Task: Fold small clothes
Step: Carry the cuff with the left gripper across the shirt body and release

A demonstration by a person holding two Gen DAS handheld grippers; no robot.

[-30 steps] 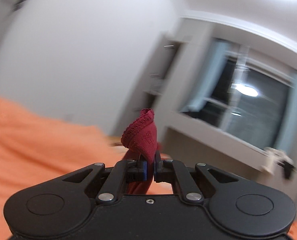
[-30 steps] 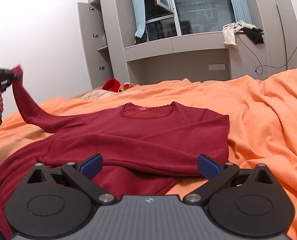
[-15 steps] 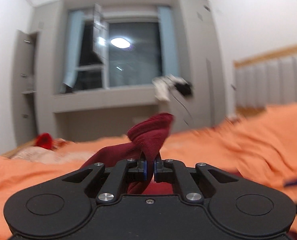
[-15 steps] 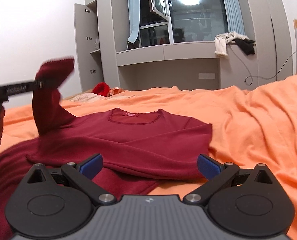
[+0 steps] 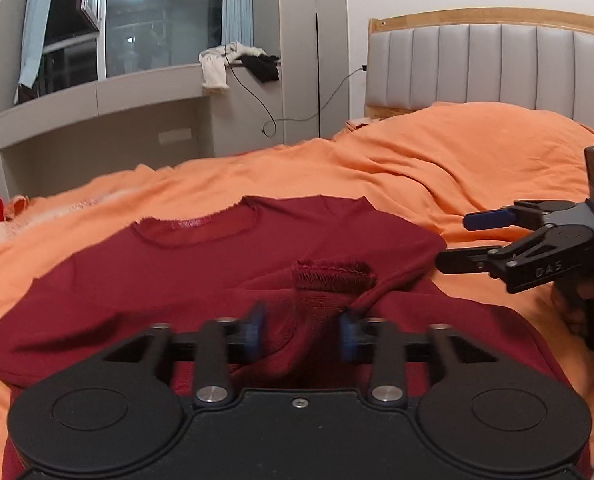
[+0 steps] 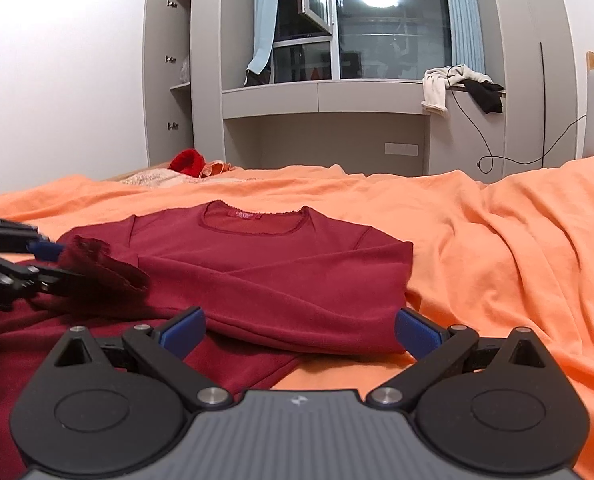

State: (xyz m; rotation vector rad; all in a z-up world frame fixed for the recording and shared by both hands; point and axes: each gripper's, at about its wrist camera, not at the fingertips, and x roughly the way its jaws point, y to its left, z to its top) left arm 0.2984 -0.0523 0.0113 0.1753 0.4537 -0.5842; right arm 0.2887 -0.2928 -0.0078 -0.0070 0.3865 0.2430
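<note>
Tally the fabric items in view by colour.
Dark red: 1, the long-sleeved top
Orange: 1, the bed cover
Bright red: 1, bundle at the bed's far end
Cream: 1, garment on the sill
Black: 1, garment beside it
Total: 5

The left gripper [image 5: 300, 334] is showing a black housing, two round caps, silver pivot screws and blue pads. The right gripper [image 6: 300, 330] is showing a ribbed grey centre plate, black linkages, blue pads [image 6: 417, 334] and "DAS" lettering.
</note>
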